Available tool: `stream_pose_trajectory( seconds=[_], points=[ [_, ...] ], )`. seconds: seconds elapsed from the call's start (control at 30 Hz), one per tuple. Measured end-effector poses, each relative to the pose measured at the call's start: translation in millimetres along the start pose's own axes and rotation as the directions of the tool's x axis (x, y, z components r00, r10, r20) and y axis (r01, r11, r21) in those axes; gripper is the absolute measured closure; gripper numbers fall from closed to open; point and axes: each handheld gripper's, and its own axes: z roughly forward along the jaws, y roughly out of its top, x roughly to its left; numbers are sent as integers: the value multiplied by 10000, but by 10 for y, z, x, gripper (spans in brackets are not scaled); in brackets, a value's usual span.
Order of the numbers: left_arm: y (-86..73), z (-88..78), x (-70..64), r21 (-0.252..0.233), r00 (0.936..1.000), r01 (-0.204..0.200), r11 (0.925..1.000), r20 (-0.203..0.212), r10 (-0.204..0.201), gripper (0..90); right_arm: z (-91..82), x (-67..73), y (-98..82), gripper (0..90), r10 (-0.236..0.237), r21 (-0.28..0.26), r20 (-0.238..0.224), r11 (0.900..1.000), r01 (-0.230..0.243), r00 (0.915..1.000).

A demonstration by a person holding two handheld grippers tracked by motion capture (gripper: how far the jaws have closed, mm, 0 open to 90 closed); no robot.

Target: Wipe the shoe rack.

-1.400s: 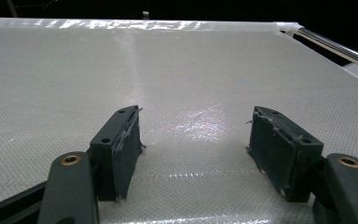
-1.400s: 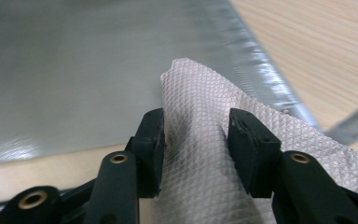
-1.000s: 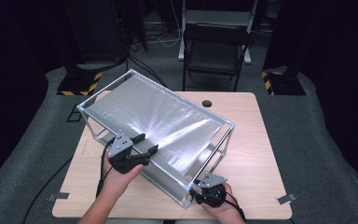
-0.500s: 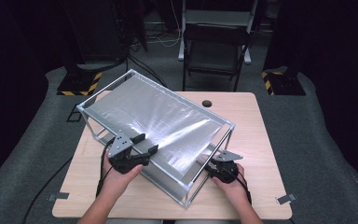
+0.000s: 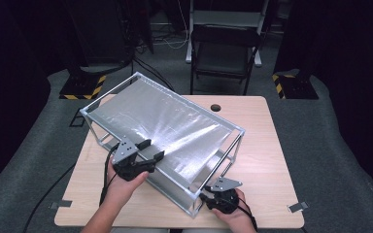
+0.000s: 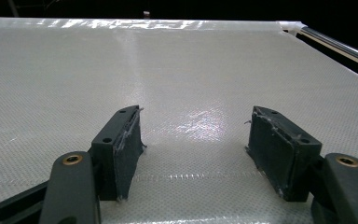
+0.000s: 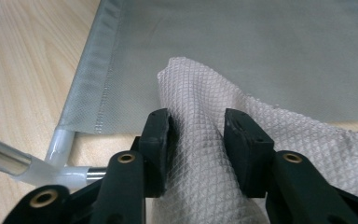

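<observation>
A metal-tube rack (image 5: 93, 112) stands slantwise on the wooden table (image 5: 267, 145), with shiny white mesh fabric (image 5: 170, 126) stretched over its top. My left gripper (image 5: 154, 149) hovers at the near-left edge of that top, open, its pads (image 6: 126, 140) just above the mesh (image 6: 177, 70) with nothing between them. My right gripper (image 5: 206, 196) sits at the rack's near corner. Its jaws have just been closing and now pinch a raised fold of quilted white mesh (image 7: 200, 93) at the right gripper (image 7: 196, 126). Behind the fold lies a flat grey mesh panel (image 7: 242, 42).
A chrome tube with a white corner joint (image 7: 58, 161) runs beside the right gripper, over bare tabletop (image 7: 23, 56). A round hole (image 5: 216, 107) marks the table's far edge. A dark chair (image 5: 223, 53) stands behind the table. Grey carpet surrounds it.
Half a second ago the right hand was farther up along the rack's right side; it has come back to the near corner. The left hand has not moved.
</observation>
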Motion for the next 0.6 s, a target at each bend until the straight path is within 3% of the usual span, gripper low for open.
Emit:
stream_pose_trajectory(
  seconds=[0.1, 0.2, 0.27, 0.33, 0.4, 0.43, 0.5, 0.57, 0.6],
  points=[
    [-1, 1, -2, -3, 10000, -22, 10000, -4, 22, 340, -8, -108, 3, 620, 141, -142, 322, 9998, -137, 9994],
    [-3, 3, -2, -43, 10000, -27, 10000, -18, 27, 341, 2, -267, 12, 607, 254, -339, 1165, 9992, -216, 9929],
    [-2, 2, -1, -22, 10000, -12, 10000, 7, 12, 340, 5, -378, 15, 607, 721, -500, 1409, 9966, -656, 9874],
    [-3, 3, 0, -34, 10000, -6, 10000, 11, 6, 341, 4, -409, 21, 595, 1228, -642, 1308, 9913, -1152, 9838],
    [-3, 6, 1, -47, 10000, -12, 10000, 10, 12, 340, 4, -332, 19, 595, 992, -519, 1394, 9943, -928, 9852],
    [-3, 7, 1, -50, 10000, -5, 10000, 12, 5, 341, 6, -270, 15, 600, 919, -450, 1227, 9952, -870, 9882],
    [-3, 9, 1, -54, 10000, 9, 10000, 12, -9, 341, 4, -100, 5, 601, 711, -215, 615, 9973, -699, 9956],
    [-3, 7, 1, -53, 10000, 16, 10000, 6, -16, 341, 0, 41, -2, 604, 376, -88, 166, 9993, -375, 9992],
    [-3, 6, 2, -48, 10000, 2, 10000, 4, -2, 341, -2, 123, -10, 605, 452, -26, -161, 9990, -453, 9988]
  ],
)
